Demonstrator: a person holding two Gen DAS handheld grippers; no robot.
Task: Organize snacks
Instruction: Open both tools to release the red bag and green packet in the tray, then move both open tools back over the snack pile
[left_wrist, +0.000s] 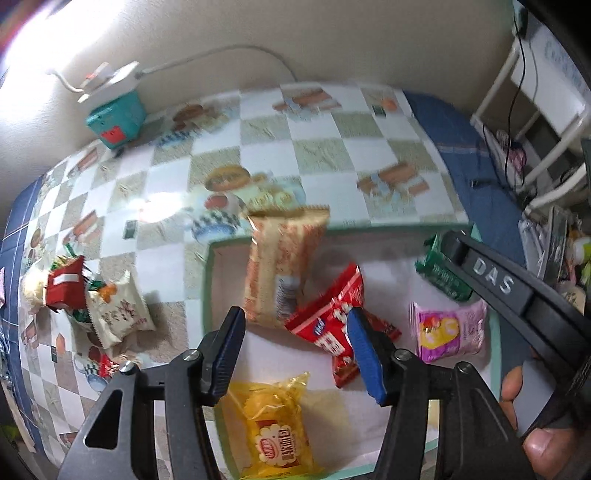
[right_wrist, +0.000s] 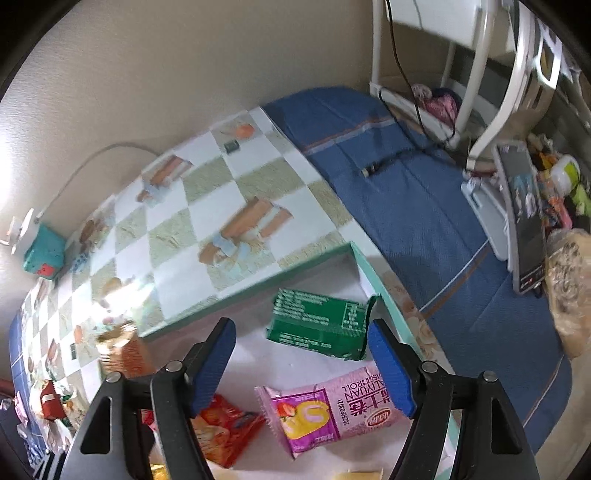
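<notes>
Left wrist view showed the left gripper (left_wrist: 295, 350) open over the box (left_wrist: 207, 280), nothing between its pads. Inside the box lay a yellow pack (left_wrist: 275, 432) nearest, then a red pack (left_wrist: 328, 325), a pink pack (left_wrist: 448, 330), a green pack (left_wrist: 441, 275) and an orange pack (left_wrist: 284, 266), blurred. Right gripper (right_wrist: 301, 363) hung open above the box's pink pack, empty. Left of the box, more snacks (left_wrist: 96, 299) were piled on the desk (left_wrist: 332, 147).

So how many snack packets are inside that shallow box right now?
5. A tan packet leans on the far-left wall of the box, a red one lies mid-box, green at the far right corner, pink near the right, yellow nearest. Grippers may hide others.
</notes>
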